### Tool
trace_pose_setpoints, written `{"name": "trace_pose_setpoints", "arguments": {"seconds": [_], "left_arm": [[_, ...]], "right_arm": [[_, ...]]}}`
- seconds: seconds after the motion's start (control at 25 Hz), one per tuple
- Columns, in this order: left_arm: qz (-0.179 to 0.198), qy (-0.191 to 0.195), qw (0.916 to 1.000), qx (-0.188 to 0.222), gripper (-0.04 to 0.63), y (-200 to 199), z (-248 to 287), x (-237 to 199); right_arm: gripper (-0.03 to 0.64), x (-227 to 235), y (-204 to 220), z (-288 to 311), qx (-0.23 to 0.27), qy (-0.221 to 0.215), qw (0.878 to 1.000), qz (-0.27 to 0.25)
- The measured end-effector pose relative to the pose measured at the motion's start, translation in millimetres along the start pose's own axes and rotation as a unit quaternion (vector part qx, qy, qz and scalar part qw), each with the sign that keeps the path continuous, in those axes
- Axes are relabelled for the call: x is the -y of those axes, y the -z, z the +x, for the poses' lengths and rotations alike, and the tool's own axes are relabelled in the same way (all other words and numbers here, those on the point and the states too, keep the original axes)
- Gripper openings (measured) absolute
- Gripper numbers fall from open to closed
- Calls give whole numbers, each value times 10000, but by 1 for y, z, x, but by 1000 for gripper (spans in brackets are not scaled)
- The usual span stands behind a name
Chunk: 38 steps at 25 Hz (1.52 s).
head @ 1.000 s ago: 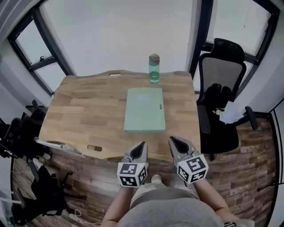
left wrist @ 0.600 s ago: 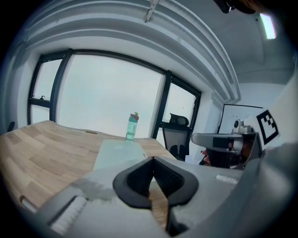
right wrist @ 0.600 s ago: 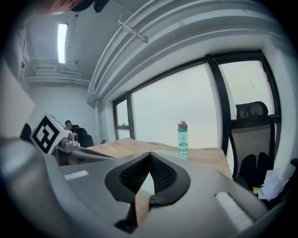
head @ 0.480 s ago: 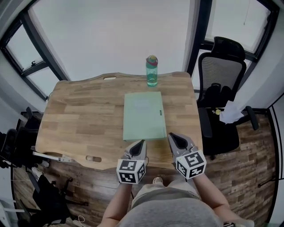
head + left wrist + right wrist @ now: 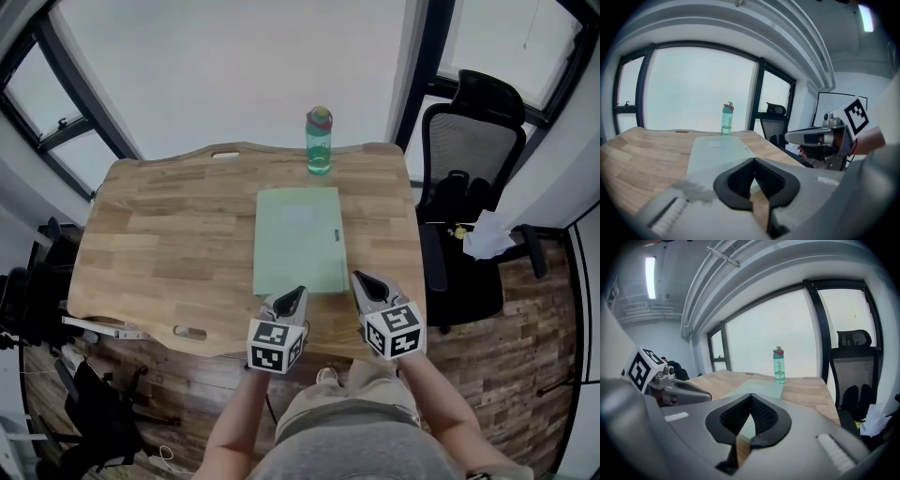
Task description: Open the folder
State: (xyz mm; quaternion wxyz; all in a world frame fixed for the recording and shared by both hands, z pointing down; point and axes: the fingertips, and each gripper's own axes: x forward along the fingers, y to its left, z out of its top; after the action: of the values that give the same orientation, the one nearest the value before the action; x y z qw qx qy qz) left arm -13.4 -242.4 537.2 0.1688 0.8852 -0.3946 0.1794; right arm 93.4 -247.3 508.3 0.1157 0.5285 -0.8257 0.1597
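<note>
Folder (image 5: 300, 239) flat on bench (image 5: 169, 225), long axis pointing away from person. Left hand-held gripper (image 5: 293, 298), right hand-held gripper (image 5: 364, 281): both clenched, empty.

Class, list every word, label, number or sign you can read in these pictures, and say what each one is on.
Bottle: white lettering runs down its side, too small to read.
Folder: a faint pale patch and a small dark mark near its right edge, no legible text.
Marker cubes: black-and-white square patterns only, no letters or numbers.
No text in these pictures can be read for certain.
</note>
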Motion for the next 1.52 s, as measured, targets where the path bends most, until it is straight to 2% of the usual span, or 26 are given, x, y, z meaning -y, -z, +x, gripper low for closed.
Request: {"name": "trace_pose_setpoints", "arguments": {"seconds": [0.24,0.36,0.64,0.76,0.96,1.2,1.4,1.52], "left_arm": [[237,151,9987,-421,11,18,23,-2],[503,253,9967,-591,32,24,34,-4],[1183,673,9844,-1112,115,52,58,3],[1488,786,9767,-1329,138,63,66,7],[2191,908,9576,-1635,207,78,76,9],[2827,895,9383,-1780,247,87,85,13],[3256,773,9232,-1889,250,94,94,11],[3400,680,9187,-1891,250,97,97,10]], "right_arm": [[0,11,38,33,-568,-132,9983,-81],[0,19,55,47,-808,-92,9967,-66],[0,32,83,61,-1230,-62,9924,21],[0,35,91,63,-1376,-103,9904,25],[0,34,99,67,-1515,-254,9881,17],[0,32,109,72,-1706,-340,9848,4],[0,31,114,75,-1775,-419,9832,8],[2,32,115,75,-1769,-472,9830,122]]}}
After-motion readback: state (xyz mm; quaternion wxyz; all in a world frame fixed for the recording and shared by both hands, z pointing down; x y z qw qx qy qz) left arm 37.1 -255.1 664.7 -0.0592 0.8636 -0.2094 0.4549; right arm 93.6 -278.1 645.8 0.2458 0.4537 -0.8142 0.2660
